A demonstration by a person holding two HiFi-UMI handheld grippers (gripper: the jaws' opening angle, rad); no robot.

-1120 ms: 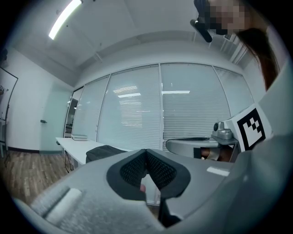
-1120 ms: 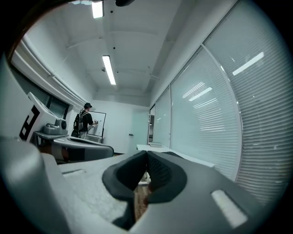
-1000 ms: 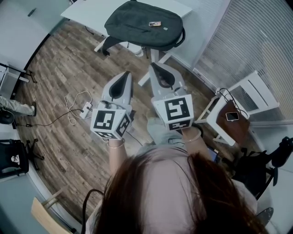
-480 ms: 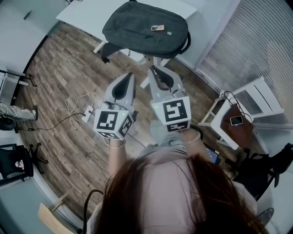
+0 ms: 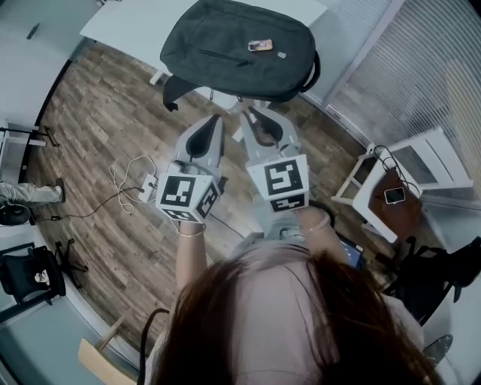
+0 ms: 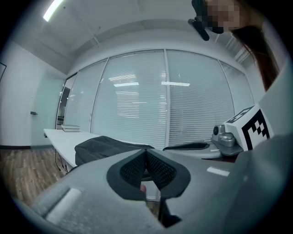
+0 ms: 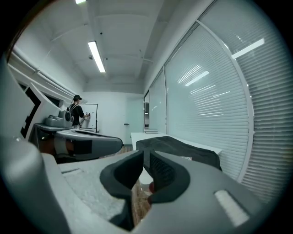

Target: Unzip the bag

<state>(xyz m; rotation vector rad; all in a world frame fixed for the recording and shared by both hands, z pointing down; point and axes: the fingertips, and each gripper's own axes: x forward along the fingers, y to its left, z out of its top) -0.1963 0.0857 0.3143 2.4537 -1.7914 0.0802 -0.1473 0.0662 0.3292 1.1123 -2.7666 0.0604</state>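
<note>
The dark bag [image 5: 233,45] lies flat on the white bench [image 5: 120,19] at the top centre of the head view, its zips closed, with a small object [image 5: 260,46] resting on top. Below it, at mid-frame, the 2 hand-held grippers point toward the bag without touching it. The left hand-held gripper [image 5: 216,120] has its jaws together on nothing. The right hand-held gripper [image 5: 252,114] has its jaws a narrow slit apart, with nothing between them. A phone [image 5: 394,195] lies on a stool at the right edge.
</note>
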